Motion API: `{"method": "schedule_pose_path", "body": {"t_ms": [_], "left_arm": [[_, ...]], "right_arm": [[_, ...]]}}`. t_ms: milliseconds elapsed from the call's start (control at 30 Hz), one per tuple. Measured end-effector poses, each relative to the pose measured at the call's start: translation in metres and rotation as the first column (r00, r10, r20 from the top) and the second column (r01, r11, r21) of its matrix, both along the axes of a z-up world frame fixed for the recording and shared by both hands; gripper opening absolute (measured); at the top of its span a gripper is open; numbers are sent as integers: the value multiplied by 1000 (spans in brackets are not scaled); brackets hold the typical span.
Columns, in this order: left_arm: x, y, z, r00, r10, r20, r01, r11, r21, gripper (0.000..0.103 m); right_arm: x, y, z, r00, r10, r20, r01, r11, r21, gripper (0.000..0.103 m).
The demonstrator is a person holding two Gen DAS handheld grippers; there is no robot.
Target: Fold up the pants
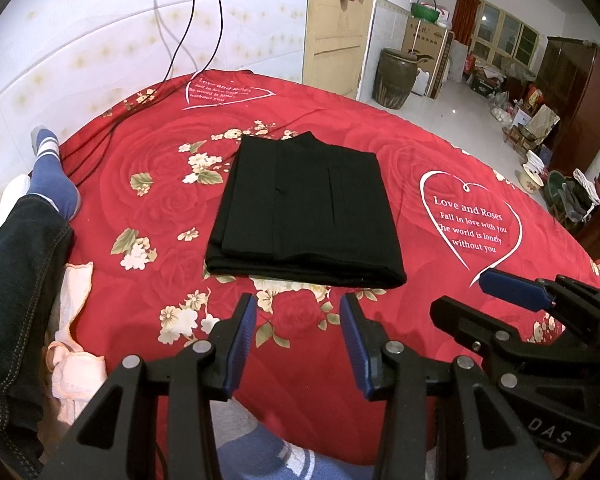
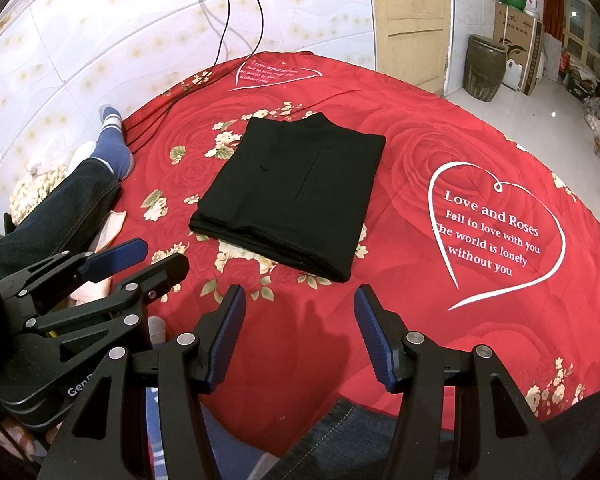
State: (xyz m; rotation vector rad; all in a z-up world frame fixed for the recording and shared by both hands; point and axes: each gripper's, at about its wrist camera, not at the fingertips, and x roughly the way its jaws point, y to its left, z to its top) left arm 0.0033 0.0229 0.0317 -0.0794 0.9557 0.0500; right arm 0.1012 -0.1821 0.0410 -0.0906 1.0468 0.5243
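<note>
Pants (image 1: 306, 208) lie folded (edges squared), red bedspread (image 1: 380, 152) around.

Folded black pants (image 2: 296, 196) lie on the red bedspread (image 2: 440, 152) beyond the empty, spread-jawed right tool (image 2: 300, 312).

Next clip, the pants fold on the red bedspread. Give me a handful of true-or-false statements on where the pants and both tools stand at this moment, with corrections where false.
1. The black pants lie folded into a compact rectangle on the red bedspread. True.
2. The left tool is clamped on the pants. False: it is open, short of the near edge, touching nothing.
3. The right tool stands open and empty. True.
4. The pants hang off the edge of the bed. False: bedspread shows on all sides of them.
5. A blue-socked foot rests on the bedspread beside the pants. True.
</note>
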Motion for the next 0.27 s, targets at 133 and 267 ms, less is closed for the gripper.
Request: {"method": "schedule_pose_path", "body": {"t_ms": [133, 267], "left_arm": [[-1, -1, -3, 1000, 0, 1, 0, 1000, 0, 46], [-1, -1, -4, 1000, 4, 5, -4, 1000, -2, 46]], "right_arm": [[0, 0, -2, 1000, -2, -6, 2, 1000, -1, 57], [1, 0, -4, 1000, -3, -8, 3, 1000, 1, 57]]}}
